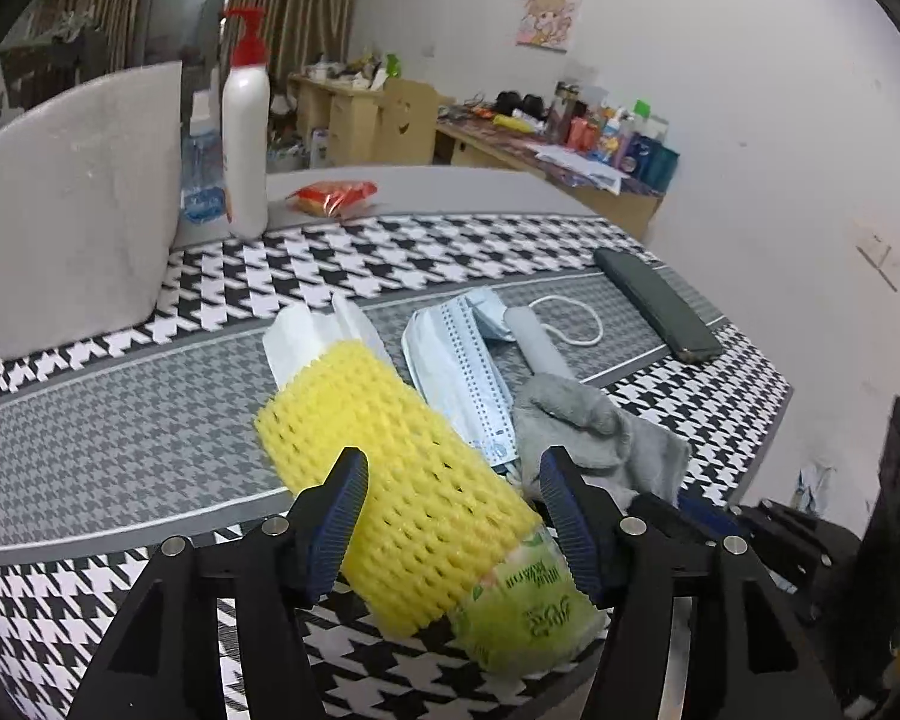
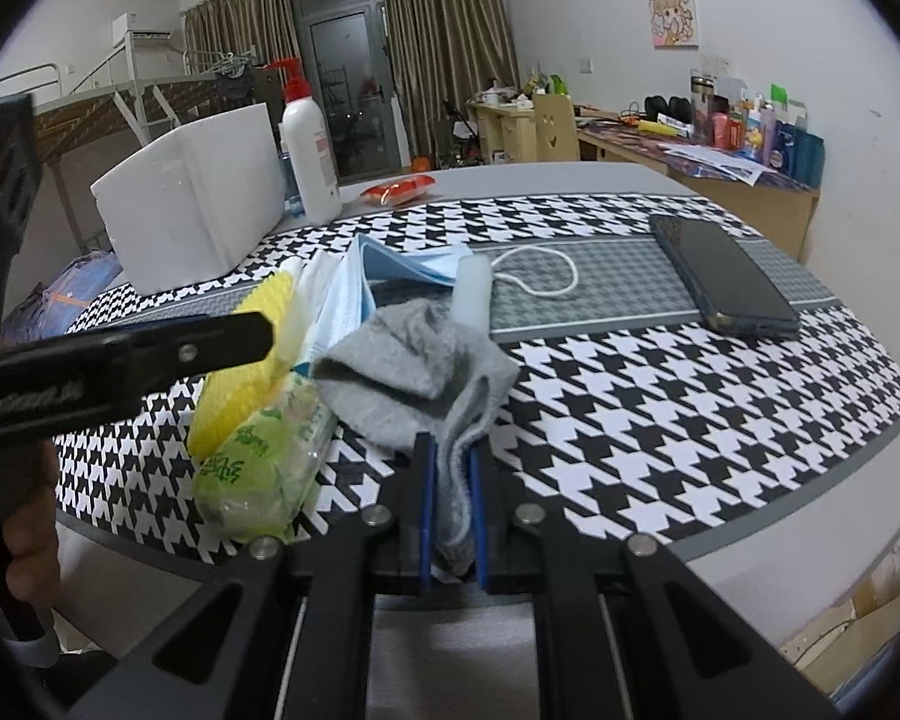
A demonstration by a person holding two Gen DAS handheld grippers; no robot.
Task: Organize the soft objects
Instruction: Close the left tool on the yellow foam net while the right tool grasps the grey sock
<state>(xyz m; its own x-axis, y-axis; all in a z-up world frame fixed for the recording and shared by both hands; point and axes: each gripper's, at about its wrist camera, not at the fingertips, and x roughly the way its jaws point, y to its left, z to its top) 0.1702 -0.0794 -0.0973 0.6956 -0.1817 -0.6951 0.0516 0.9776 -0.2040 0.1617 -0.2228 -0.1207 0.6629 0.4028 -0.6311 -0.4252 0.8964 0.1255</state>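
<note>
Pinching the crumpled grey knit sock [image 2: 414, 360] at the near surface [image 2: 660, 420] edge, the right gripper [image 2: 450, 504] could drag the blue face mask [image 2: 354, 294]; the left gripper [image 1: 453, 516] gapes around the yellow foam net sleeve [image 1: 384, 468], unclamped.

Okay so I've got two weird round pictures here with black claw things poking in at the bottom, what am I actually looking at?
No robot here: a person holds a two-finger claw in each hand, each carrying a wide-angle camera looking along its fingers. One picture comes from the left claw, the other from the right claw. On the houndstooth table lie a yellow foam net around a green tissue pack, a blue face mask, a grey sock, a phone and a pump bottle. The left claw stands open around the foam net; the right is shut on the sock.
</note>
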